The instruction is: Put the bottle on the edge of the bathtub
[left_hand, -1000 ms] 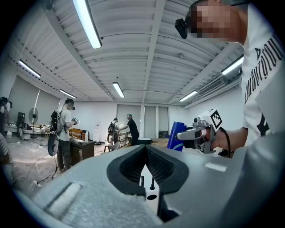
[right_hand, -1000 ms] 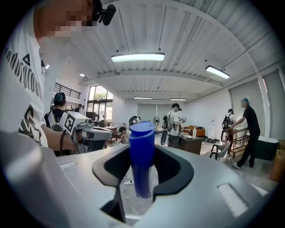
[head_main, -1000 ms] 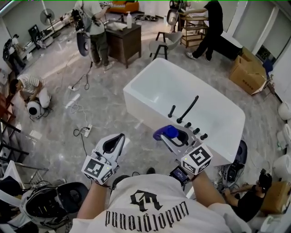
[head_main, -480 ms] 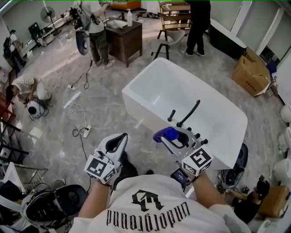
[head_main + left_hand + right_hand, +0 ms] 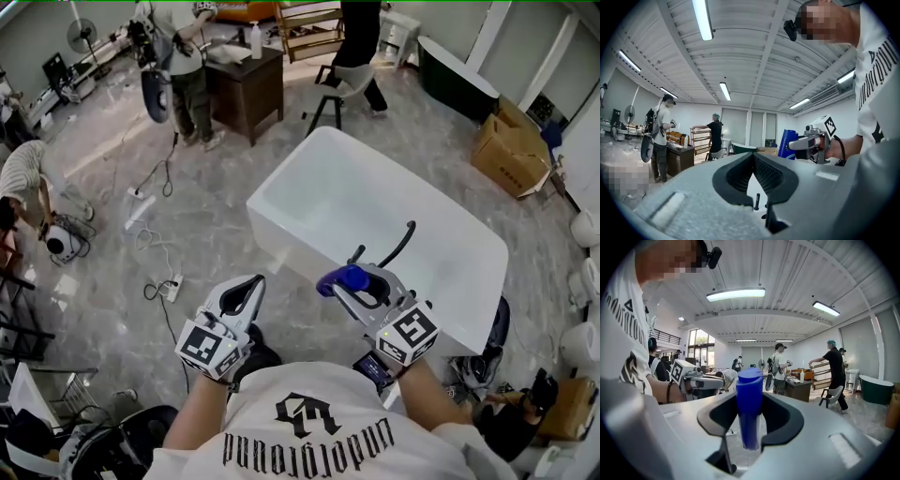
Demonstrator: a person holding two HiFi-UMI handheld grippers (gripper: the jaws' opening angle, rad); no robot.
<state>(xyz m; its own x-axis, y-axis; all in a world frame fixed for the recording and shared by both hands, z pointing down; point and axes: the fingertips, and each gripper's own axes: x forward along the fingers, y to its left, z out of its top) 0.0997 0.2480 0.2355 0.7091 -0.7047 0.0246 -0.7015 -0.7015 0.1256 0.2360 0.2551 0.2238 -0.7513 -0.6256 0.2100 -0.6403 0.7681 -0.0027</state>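
Holding the blue bottle [image 5: 339, 278] clamped in the jaws of the right gripper [image 5: 361, 283], close by the bathtub [image 5: 277, 225] and its near rim, I judged it poised for setting down, with the left gripper [image 5: 246, 289] closed, empty and clear.

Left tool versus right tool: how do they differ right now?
The right tool grips an upright blue bottle; the left tool holds nothing. The left tool's jaws meet at the tips; the right tool's stand apart around the bottle. In the head view the right tool appears at the bathtub's near edge; the left tool is over the floor. Both point forward.
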